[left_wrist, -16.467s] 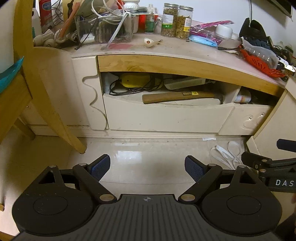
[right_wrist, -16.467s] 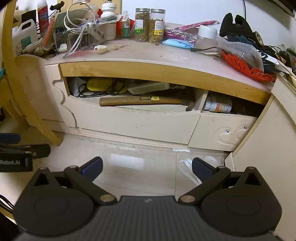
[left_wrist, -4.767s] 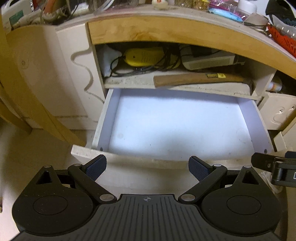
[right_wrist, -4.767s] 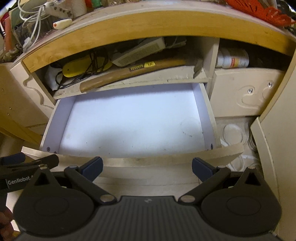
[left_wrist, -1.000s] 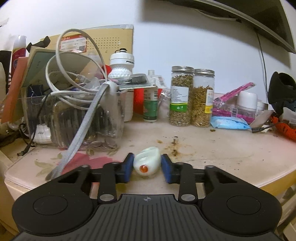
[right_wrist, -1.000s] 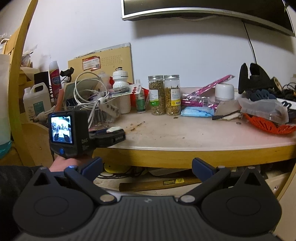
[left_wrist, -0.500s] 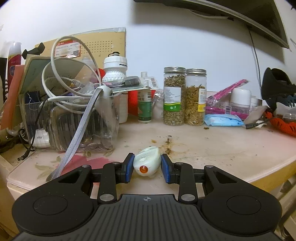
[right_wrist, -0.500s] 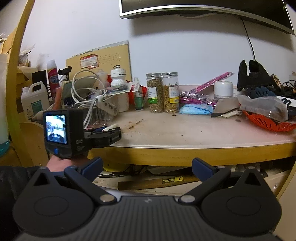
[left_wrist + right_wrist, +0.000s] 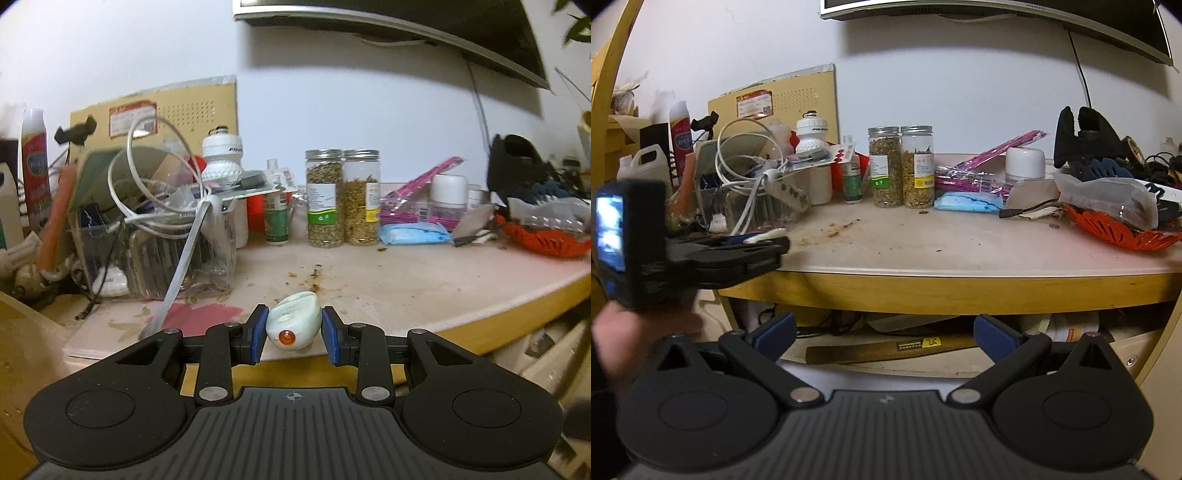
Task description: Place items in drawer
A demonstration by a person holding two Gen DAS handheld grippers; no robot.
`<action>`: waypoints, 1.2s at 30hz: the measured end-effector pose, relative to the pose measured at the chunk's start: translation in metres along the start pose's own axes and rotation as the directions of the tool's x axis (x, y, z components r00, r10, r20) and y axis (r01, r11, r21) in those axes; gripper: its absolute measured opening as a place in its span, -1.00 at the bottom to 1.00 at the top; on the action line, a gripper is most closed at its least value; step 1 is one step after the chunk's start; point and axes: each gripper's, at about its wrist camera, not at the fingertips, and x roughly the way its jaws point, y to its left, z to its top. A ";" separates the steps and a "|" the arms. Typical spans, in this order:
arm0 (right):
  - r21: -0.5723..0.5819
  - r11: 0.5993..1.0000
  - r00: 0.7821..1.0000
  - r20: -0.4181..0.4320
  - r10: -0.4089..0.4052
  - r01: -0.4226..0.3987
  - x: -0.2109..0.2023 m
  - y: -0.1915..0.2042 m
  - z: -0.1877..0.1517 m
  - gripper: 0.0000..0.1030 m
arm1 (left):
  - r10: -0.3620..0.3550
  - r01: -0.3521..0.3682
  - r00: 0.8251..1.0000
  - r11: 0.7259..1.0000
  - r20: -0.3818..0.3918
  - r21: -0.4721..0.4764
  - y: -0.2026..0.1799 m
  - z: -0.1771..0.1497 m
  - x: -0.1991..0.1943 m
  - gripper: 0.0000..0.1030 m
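My left gripper (image 9: 294,334) is shut on a small white oval device (image 9: 293,325) with an orange button, held just above the front edge of the tabletop (image 9: 388,291). From the right wrist view the left gripper (image 9: 753,247) shows at the left, blurred, with the white device (image 9: 764,235) between its fingers. My right gripper (image 9: 884,334) is open and empty, below the table's wooden edge (image 9: 942,291). A strip of the open drawer's white floor (image 9: 871,376) shows just behind its fingers.
The tabletop holds a clear bin of cables (image 9: 155,236), two jars of dried herbs (image 9: 341,197), a white bottle (image 9: 221,162), a blue packet (image 9: 413,233) and an orange basket (image 9: 543,240). A hammer (image 9: 886,349) lies on the shelf above the drawer.
My left gripper has pulled back from over the tabletop to its front edge with the white device held in it. The right gripper has dropped a little lower.
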 end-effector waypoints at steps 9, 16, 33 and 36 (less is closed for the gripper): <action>-0.017 0.999 0.998 0.028 -0.048 0.049 -0.001 -0.008 -0.002 0.99 | -0.037 0.037 0.999 0.999 -0.011 -0.010 -0.012 -0.007 -0.055 -0.41; -0.009 0.996 0.995 0.044 -0.088 0.089 -0.003 -0.016 -0.002 0.99 | -0.046 0.045 0.999 0.998 -0.026 -0.035 -0.015 -0.015 -0.081 -0.41; -0.027 0.996 0.995 0.044 -0.086 0.087 -0.003 -0.013 -0.003 0.99 | -0.037 0.034 0.998 0.997 -0.044 -0.064 -0.013 -0.021 -0.079 -0.41; -0.029 0.996 0.996 0.043 -0.084 0.085 -0.003 -0.012 -0.003 0.99 | -0.038 0.034 0.998 0.997 -0.051 -0.069 -0.013 -0.022 -0.078 -0.41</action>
